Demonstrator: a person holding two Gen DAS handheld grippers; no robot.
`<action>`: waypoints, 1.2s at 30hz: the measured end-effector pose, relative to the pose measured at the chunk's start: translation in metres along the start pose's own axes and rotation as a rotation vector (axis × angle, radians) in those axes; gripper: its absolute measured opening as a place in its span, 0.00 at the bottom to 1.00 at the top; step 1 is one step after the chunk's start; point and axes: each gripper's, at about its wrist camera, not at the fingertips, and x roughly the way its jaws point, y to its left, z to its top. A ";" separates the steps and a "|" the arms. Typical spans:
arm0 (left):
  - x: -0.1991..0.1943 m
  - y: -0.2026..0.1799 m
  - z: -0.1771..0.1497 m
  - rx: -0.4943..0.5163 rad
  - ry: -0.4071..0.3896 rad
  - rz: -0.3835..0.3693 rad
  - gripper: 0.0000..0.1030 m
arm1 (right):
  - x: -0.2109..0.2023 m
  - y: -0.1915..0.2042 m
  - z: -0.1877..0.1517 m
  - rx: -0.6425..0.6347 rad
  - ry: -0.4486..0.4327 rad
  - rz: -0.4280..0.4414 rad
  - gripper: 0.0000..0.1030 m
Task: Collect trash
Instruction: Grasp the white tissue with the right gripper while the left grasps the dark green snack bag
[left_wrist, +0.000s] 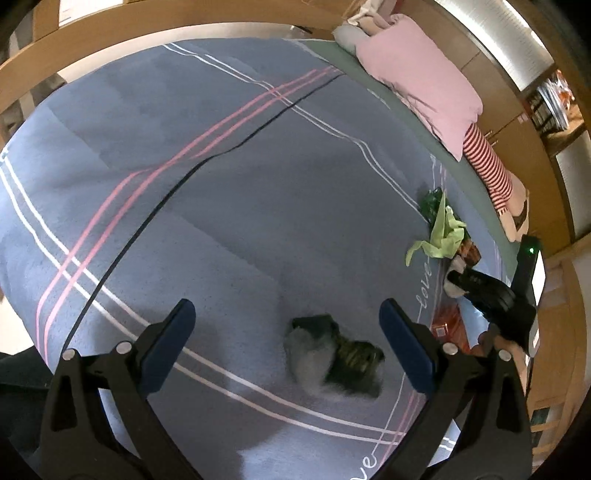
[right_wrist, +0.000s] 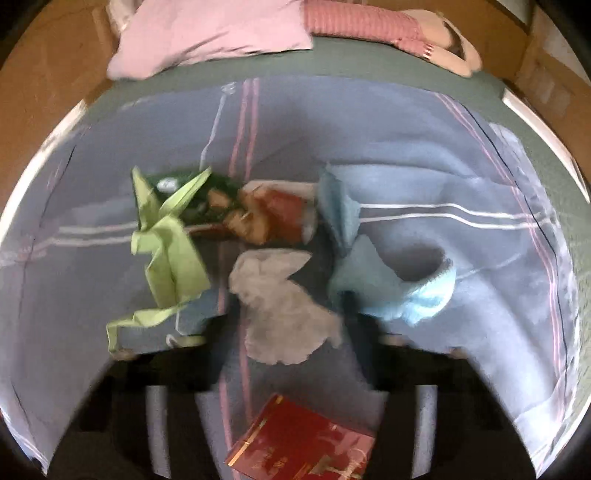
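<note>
Several trash items lie on the blue striped blanket (left_wrist: 221, 206). We hold the left gripper (left_wrist: 286, 343) open above a crumpled dark wrapper (left_wrist: 334, 360) for straddling. Blur hides the right gripper's (left_wrist: 458, 278) state beside the green paper (right_wrist: 170, 254) and gray tissue (right_wrist: 284, 306).

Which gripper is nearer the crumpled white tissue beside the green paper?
Right. The right gripper reaches the white tissue by the green paper; the left gripper hovers apart, over a dark wrapper.
</note>
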 end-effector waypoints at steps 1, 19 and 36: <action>0.002 0.001 0.000 -0.006 0.009 -0.002 0.96 | -0.006 0.002 -0.005 -0.016 -0.003 0.000 0.24; 0.048 -0.069 -0.053 0.473 0.154 0.037 0.63 | -0.143 -0.053 -0.121 0.057 0.018 0.290 0.20; -0.046 -0.047 -0.076 0.553 -0.205 -0.011 0.52 | -0.190 -0.034 -0.219 0.044 -0.065 0.172 0.20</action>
